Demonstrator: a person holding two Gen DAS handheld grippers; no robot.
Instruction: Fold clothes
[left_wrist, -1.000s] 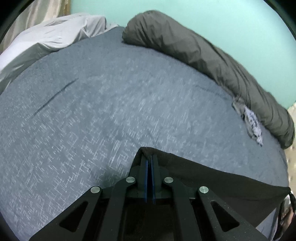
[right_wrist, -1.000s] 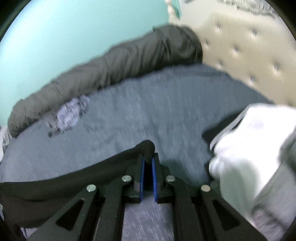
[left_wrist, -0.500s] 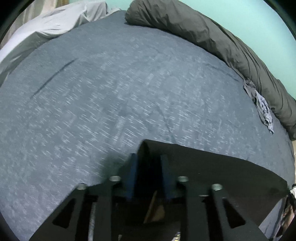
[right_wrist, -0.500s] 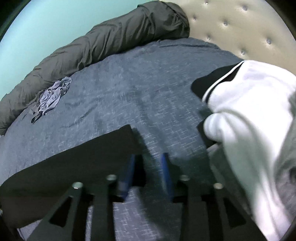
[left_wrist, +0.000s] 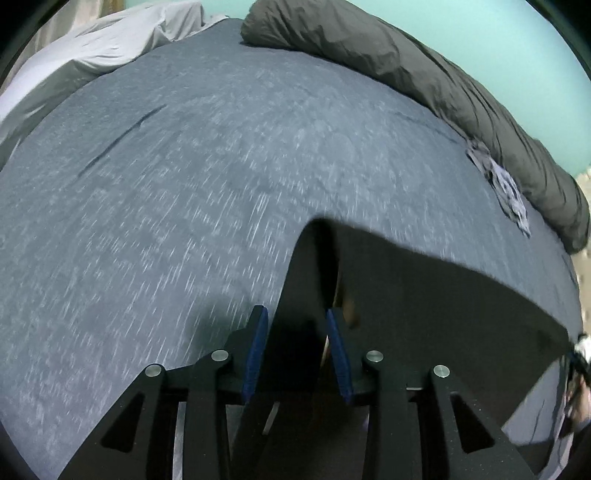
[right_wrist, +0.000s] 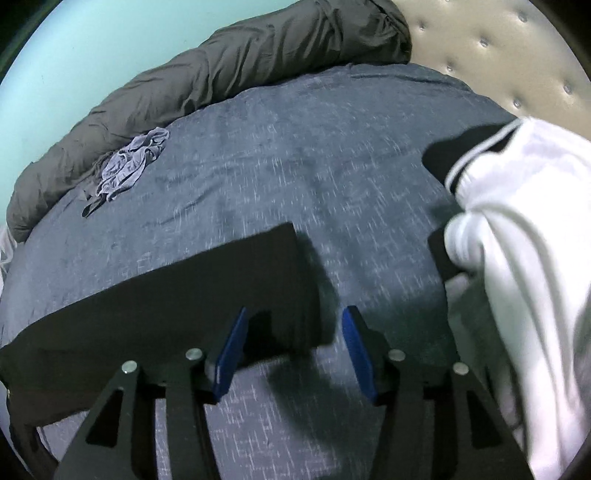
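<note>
Both grippers have just let go of the black garment (right_wrist: 177, 302): a second ago each was pinched shut on a corner. The left gripper (left_wrist: 295, 343) now stands parted with a fold of the cloth loose between its pads, while the right gripper (right_wrist: 291, 347) is opening wider, a corner lying slack between its pads. The garment seems laid flat on the blue bedspread (left_wrist: 184, 166), though blur hides its edges, so this spread looks finished.

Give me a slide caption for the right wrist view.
Right gripper opening, black garment corner between its jaws on the blue bedspread.
</note>
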